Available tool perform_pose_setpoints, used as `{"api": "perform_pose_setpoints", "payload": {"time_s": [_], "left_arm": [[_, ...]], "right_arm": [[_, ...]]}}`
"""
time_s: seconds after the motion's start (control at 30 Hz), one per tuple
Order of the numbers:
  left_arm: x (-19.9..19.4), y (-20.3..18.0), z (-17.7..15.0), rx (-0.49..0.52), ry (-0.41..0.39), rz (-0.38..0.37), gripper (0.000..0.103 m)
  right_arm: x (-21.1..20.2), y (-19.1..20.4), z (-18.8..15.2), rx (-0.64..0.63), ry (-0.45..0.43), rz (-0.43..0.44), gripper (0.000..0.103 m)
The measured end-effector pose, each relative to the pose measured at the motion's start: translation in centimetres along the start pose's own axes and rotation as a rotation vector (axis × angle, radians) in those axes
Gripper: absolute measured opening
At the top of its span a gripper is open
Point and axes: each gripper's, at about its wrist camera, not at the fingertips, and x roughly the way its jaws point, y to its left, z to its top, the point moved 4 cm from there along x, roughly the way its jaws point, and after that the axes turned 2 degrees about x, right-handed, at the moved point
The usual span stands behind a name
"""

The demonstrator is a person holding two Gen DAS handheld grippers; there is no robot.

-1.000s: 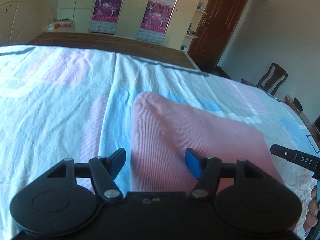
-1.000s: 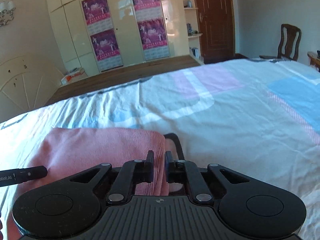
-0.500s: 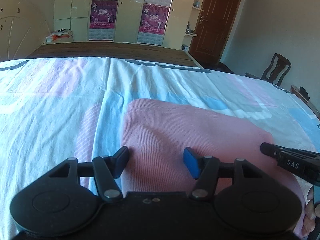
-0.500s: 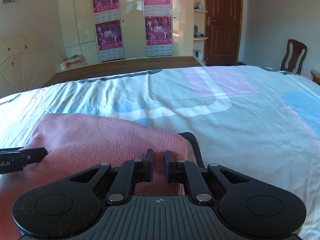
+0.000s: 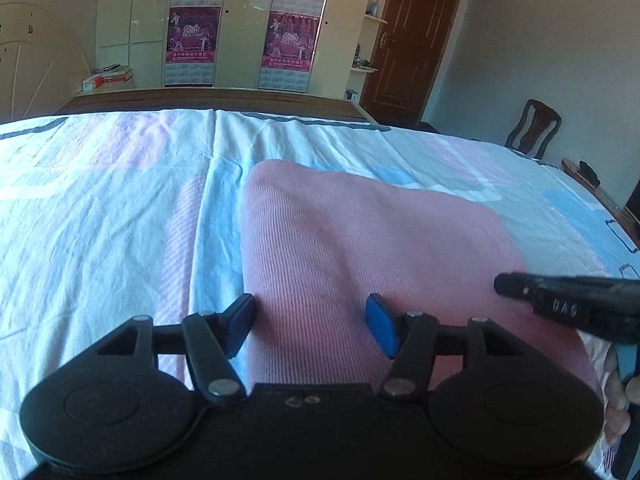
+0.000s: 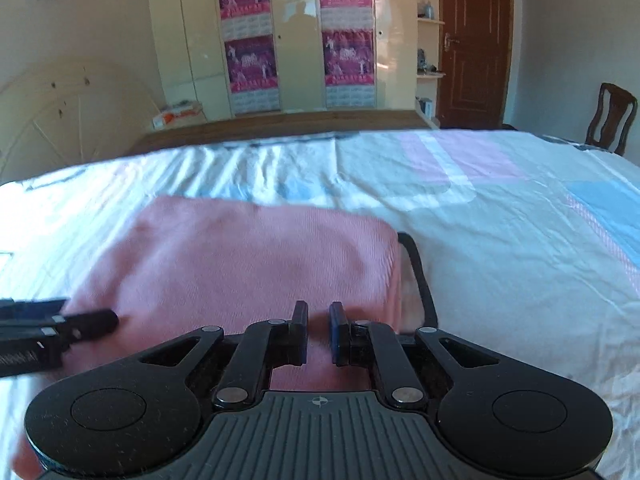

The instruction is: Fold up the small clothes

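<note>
Left tongs (image 5: 310, 322): spread wide, nothing between them, over the near left edge of the pink garment (image 5: 360, 240). Right tongs (image 6: 319, 330): narrowed to a slim gap, pink cloth showing within it; grip uncertain. Garment: lay folded flat on the bed (image 6: 500, 240), ahead of both tongs. Wardrobe (image 6: 296, 36): beyond the bed.

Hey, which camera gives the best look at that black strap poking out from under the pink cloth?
The right wrist view. There the black strap curves along the right edge of the pink cloth, lying on the bedsheet. The left wrist view shows the cloth and the open left tool, but no strap.
</note>
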Motion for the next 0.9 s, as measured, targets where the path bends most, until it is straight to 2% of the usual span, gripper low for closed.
{"api": "perform_pose_setpoints", "payload": {"time_s": [0.1,0.2,0.27,0.37,0.43,0.5,0.57,0.67,0.77,0.83,0.9], "left_arm": [[-0.5,0.0,0.3,-0.006,0.015,0.012,0.061],[-2.8,-0.1,0.3,0.001,-0.012,-0.001,0.061],[-4.1,-0.4,-0.5,0.032,-0.019,-0.001,0.062],[-4.6,-0.7,-2.7,0.044,0.019,-0.022,0.062],[-4.5,-1.2,-4.0,0.062,0.031,-0.01,0.066],[-4.3,-1.6,-4.6,0.09,0.016,0.006,0.067],[-4.2,-1.6,-4.7,0.081,0.022,0.011,0.068],[-4.9,-1.3,-4.4,0.039,0.049,0.007,0.068],[-5.2,-1.0,-4.9,0.025,0.081,0.016,0.074],[-4.5,-1.1,-5.8,0.013,0.136,0.005,0.075],[-4.3,-1.1,-6.4,0.005,0.137,0.004,0.076]], "right_arm": [[0.1,-0.7,-0.1,0.04,0.009,0.021,0.008],[-1.9,-0.3,0.2,0.045,-0.017,0.041,0.008],[-3.7,-0.2,-0.5,0.049,-0.022,0.078,0.008],[-5.8,0.5,-2.2,0.017,-0.023,0.094,0.008],[-6.2,0.4,-3.3,0.04,-0.005,0.104,0.009],[-5.4,-0.6,-4.6,0.078,0.034,0.078,0.008],[-5.3,-1.1,-5.1,0.109,0.029,0.09,0.008],[-6.7,-0.5,-4.5,0.093,0.024,0.081,0.009],[-8.2,0.1,-4.7,0.059,0.005,0.087,0.012],[-7.7,-0.1,-6.0,0.035,0.04,0.049,0.014],[-7.1,-0.6,-7.2,0.058,0.074,0.05,0.014]]}}
